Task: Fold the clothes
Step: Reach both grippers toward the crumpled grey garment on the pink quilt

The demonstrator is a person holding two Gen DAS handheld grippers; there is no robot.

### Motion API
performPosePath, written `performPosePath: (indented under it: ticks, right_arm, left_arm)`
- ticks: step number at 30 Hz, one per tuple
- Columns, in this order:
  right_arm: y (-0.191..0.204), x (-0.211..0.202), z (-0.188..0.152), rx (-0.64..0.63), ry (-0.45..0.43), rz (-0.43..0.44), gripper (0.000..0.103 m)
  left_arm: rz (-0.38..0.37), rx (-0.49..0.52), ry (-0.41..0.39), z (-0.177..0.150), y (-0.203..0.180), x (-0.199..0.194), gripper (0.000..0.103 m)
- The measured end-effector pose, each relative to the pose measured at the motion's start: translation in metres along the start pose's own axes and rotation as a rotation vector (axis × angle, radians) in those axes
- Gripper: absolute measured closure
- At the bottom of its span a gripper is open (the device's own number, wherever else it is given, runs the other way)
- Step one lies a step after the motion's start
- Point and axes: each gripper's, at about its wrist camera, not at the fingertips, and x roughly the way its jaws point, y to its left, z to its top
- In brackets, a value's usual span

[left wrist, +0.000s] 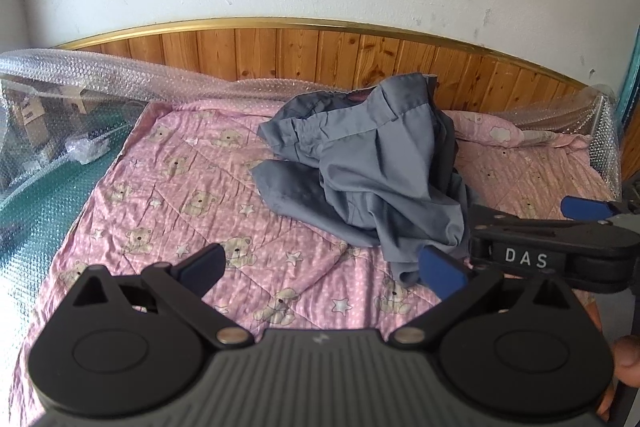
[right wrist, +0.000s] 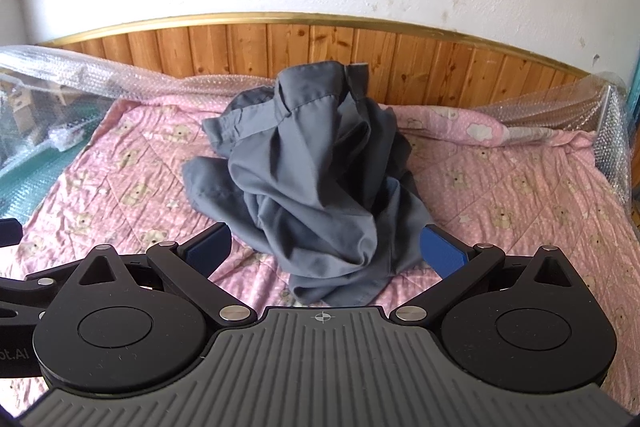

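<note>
While both grippers hover w/ jaws spread wide & nothing between them, the grey garment point(right wrist: 316, 171) sits crumpled mid-bed on the pink quilt point(right wrist: 520, 187), heaped from near the headboard point(right wrist: 240, 47) edge toward the near edge. Right gripper point(right wrist: 324, 251) faces it dead ahead, hem just beyond its tips; left gripper point(left wrist: 324, 267) has it off to its right. Right looks nearer, prob. grabs first.

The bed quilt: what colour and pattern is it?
Pink quilt with teddy bears and white stars; clearest in the left wrist view.
</note>
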Motion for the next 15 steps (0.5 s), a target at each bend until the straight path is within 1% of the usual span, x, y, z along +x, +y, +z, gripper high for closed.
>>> performPosePath:
  ticks: [8,11,14,15]
  right_arm:
    - [0.004,-0.006,0.0,-0.016,-0.004,0.003,0.002]
    - [0.003,-0.006,-0.001,-0.023,0.002,-0.002,0.01]
    - [0.003,-0.004,-0.002,-0.031,0.015,-0.012,0.02]
    - [0.003,-0.003,-0.003,-0.033,0.021,-0.014,0.025]
  left_arm:
    - [-0.006,0.006,-0.012,-0.004,0.001,-0.004,0.0]
    - [-0.02,0.02,-0.008,-0.007,-0.002,-0.003,0.0]
    - [-0.02,0.055,0.026,-0.012,-0.005,0.001,0.0]
    - [-0.014,0.064,0.031,-0.013,-0.005,0.001,0.0]
